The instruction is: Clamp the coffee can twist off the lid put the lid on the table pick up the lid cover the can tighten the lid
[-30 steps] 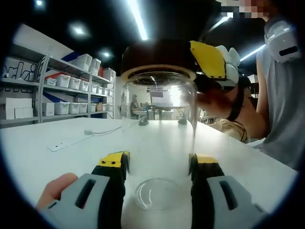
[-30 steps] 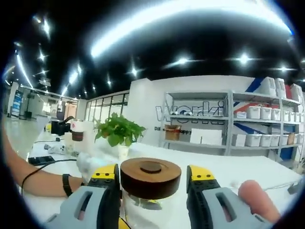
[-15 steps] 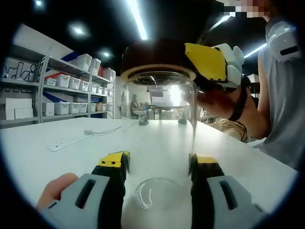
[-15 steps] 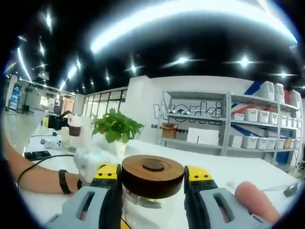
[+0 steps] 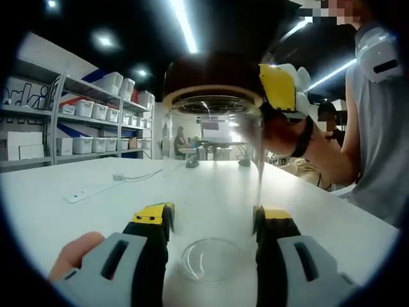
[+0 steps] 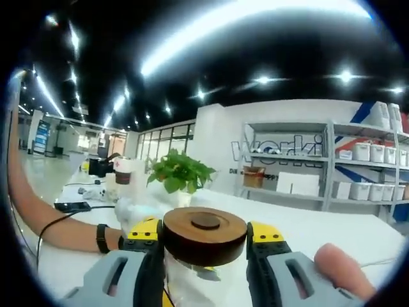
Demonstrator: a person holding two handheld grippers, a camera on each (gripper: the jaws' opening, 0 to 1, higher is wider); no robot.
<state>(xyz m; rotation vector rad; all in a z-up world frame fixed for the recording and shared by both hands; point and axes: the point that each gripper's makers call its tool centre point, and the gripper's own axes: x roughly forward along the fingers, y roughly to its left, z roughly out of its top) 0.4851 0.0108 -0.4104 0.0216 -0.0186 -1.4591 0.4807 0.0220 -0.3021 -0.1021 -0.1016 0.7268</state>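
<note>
Standing at frame centre, the glass can [image 5: 214, 166] is clamped low between the left gripper [image 5: 212, 225] jaws. Right gripper [image 6: 204, 238] jaws squeeze its brown lid [image 6: 204, 235].

Open table [image 5: 96, 211] is left at the frame's lower left; the centre is blocked by the jar [image 5: 214, 160].

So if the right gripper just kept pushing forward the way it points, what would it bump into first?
Nothing new: the right gripper already has its fingers pressed on the wooden lid of the glass can. Beyond the lid, the potted plant seems farther back; depth is unclear.
</note>
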